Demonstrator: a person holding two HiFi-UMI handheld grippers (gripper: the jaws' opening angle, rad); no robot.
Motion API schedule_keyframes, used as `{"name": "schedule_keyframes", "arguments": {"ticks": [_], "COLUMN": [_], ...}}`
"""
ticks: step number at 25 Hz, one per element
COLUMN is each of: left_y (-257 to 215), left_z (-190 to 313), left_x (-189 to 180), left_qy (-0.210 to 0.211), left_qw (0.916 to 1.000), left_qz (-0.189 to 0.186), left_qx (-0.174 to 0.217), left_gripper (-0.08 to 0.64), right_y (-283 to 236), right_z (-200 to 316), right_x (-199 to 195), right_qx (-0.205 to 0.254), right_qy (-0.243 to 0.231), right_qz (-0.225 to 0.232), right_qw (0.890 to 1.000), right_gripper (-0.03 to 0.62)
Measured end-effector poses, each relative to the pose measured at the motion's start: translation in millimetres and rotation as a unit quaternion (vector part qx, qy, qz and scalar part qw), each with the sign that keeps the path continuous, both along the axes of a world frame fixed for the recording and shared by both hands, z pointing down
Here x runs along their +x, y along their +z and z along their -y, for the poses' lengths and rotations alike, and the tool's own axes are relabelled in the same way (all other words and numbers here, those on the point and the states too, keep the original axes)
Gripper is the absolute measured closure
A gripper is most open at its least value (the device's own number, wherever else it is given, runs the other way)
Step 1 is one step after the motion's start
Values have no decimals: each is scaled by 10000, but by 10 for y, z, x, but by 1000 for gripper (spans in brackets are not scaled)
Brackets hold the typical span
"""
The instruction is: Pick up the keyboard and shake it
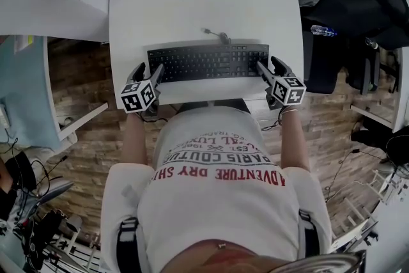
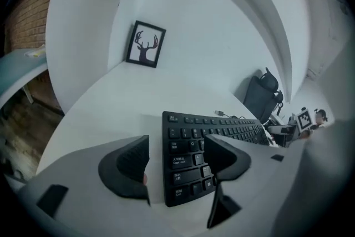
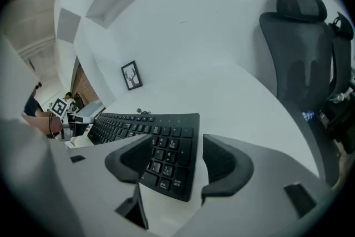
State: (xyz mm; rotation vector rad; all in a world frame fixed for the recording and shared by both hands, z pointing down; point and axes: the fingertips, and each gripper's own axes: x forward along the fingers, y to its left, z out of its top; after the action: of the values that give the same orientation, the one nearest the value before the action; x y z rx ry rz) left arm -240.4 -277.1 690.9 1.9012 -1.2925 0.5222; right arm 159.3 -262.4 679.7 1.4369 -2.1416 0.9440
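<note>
Head view shows the reach-in step: the keyboard lies flat on the white counter, the left gripper and right gripper straddle its ends with jaws wide, so next both probably must clamp before lifting.

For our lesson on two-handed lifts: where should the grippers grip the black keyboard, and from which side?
Probably its two short ends, from the person's side: the keyboard lies long, thin and flat on the desk, and the open left gripper and right gripper stand at those ends.
</note>
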Motion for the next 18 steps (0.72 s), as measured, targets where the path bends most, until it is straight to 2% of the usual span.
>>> {"name": "schedule_keyframes", "arguments": {"ticks": [3, 7, 11, 16, 18], "left_y": [118, 183, 199, 188, 188], "left_z": [9, 59, 79, 70, 76], "left_x": [32, 73, 94, 157, 196], "left_qy": [104, 482, 800, 1070, 1126], "left_qw": [9995, 9981, 9952, 9925, 9914], "left_qz": [-184, -247, -384, -437, -508], "left_qx": [-240, -306, -423, -388, -422], "left_gripper": [256, 247, 245, 245, 275], "right_y": [129, 228, 296, 321, 324], "right_z": [6, 40, 90, 111, 122], "right_x": [37, -68, -119, -114, -116], "right_qx": [-266, -592, -814, -1005, -1046], "right_qy": [64, -311, -700, -768, -825], "right_qz": [359, 806, 879, 902, 827], "right_qw": [9990, 9945, 9903, 9879, 9876], "right_gripper": [321, 321, 321, 321, 321]}}
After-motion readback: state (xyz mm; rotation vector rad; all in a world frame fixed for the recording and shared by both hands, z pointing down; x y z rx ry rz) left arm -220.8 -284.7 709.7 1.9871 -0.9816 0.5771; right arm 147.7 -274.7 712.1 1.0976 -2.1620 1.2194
